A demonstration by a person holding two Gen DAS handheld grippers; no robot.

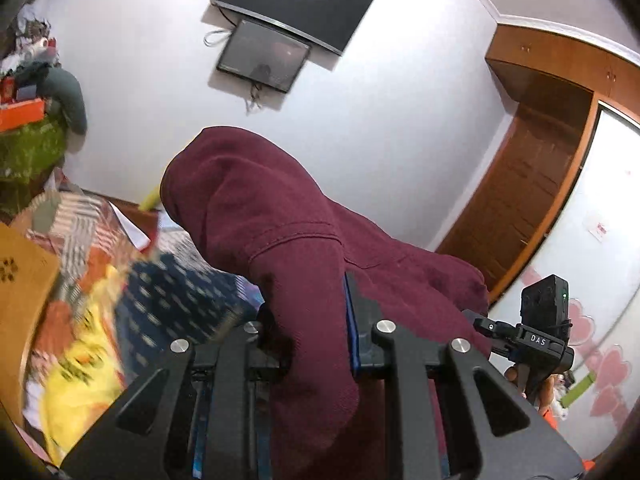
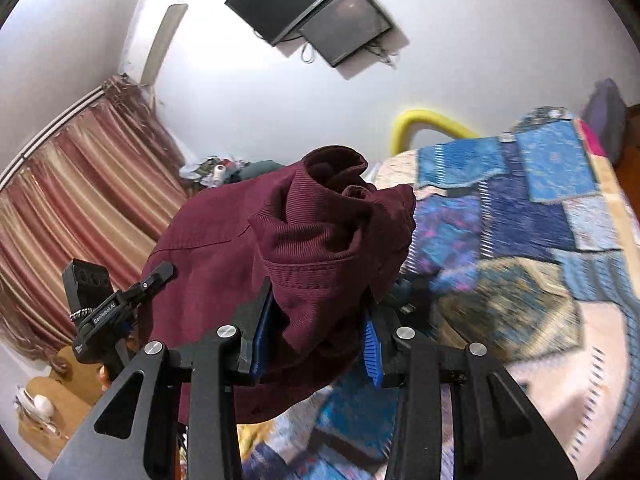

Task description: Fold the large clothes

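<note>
A large maroon garment (image 1: 280,216) hangs lifted in the air above the bed. In the left wrist view my left gripper (image 1: 310,320) is shut on a fold of it; a blue pad (image 1: 350,320) shows on one side and cloth hides the other finger. In the right wrist view the garment (image 2: 224,240) bunches up, ribbed edge on top, with my right gripper (image 2: 316,328) shut on the bunch between its blue pads (image 2: 372,340). The right gripper's body (image 1: 536,340) shows at the right behind the cloth. The left gripper's body (image 2: 112,308) shows at the left.
Below lies a bed with a patchwork quilt (image 2: 520,208) and a yellow cloth (image 1: 80,380). Two screens (image 1: 296,0) hang on the white wall. A wooden wardrobe (image 1: 540,168) stands right, striped curtains (image 2: 80,208) left, a cluttered pile (image 1: 32,80) far left, a yellow tube (image 2: 416,120) behind the bed.
</note>
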